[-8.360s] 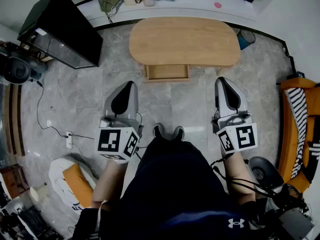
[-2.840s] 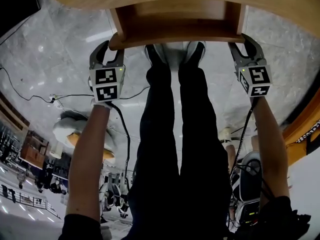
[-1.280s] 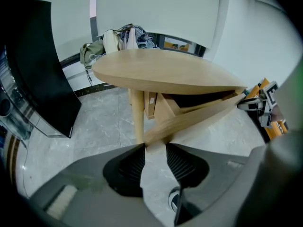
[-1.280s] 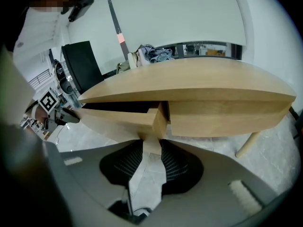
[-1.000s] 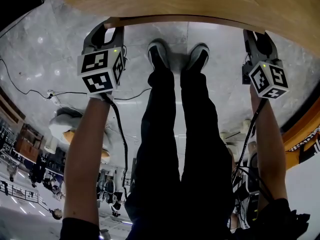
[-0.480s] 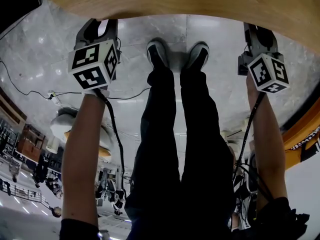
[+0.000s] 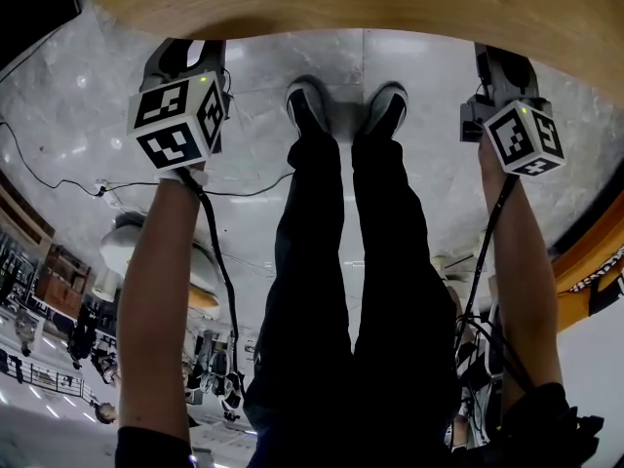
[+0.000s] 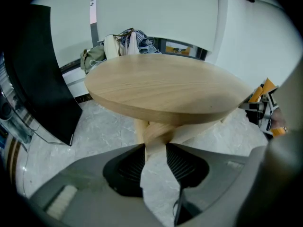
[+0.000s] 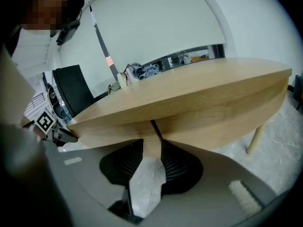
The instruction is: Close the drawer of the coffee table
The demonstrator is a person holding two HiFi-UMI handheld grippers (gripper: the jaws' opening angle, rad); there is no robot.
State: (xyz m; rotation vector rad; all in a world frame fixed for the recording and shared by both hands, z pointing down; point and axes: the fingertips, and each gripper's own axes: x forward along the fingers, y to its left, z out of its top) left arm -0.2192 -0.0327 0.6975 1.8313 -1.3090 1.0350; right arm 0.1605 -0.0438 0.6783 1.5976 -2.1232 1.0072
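The oval wooden coffee table (image 7: 341,3) fills the top of the head view, and no drawer sticks out from under its near edge. In the right gripper view the wood under the table top (image 9: 189,103) looks flush, with one dark seam (image 9: 154,128). My left gripper (image 7: 185,57) sits at the table's near edge on the left, its tips partly under the rim. My right gripper (image 7: 502,64) is at the same edge on the right. The left gripper (image 8: 155,145) and the right gripper (image 9: 152,148) are both open, with nothing between the pads.
The person's legs and shoes (image 7: 346,110) stand between the two grippers on the marble floor. A black cabinet (image 8: 38,79) is left of the table, and a cable (image 7: 58,178) runs across the floor. An orange sofa (image 7: 595,252) is at the right. Clothes (image 8: 128,39) are heaped behind the table.
The drawer, well out a few seconds ago and a thin strip one second ago, has gone under the table top. The grippers have drawn slightly back from the edge.
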